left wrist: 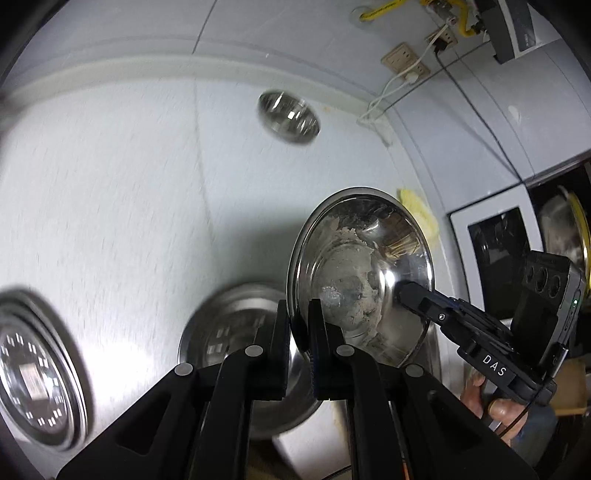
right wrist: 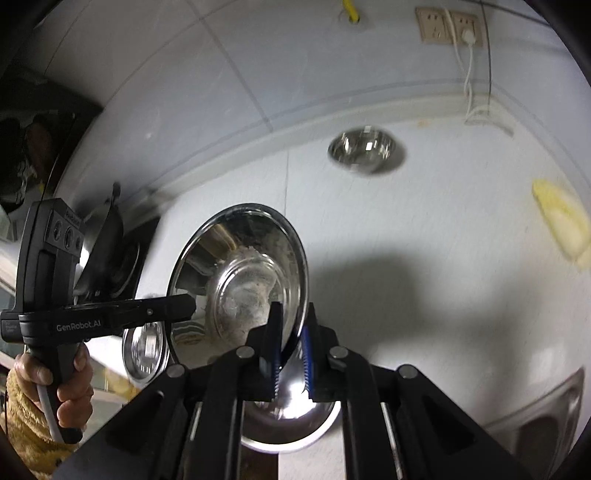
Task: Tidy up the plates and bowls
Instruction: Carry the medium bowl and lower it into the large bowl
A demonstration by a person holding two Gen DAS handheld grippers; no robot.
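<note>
Together both grippers pinch a steel bowl (left wrist: 360, 266) smeared with pale residue.

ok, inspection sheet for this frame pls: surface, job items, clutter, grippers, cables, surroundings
surface: white counter, bare in the middle.
job's things: soiled steel bowl held off the counter by its rim; small bowl near the wall; steel plates at left; another steel dish under the held bowl.
clutter: yellow cloth.
grippers: left gripper and right gripper both shut on the bowl's rim, opposite sides.
cables: white cord plugged into wall socket; yellow cable.
surroundings: tiled wall.
</note>
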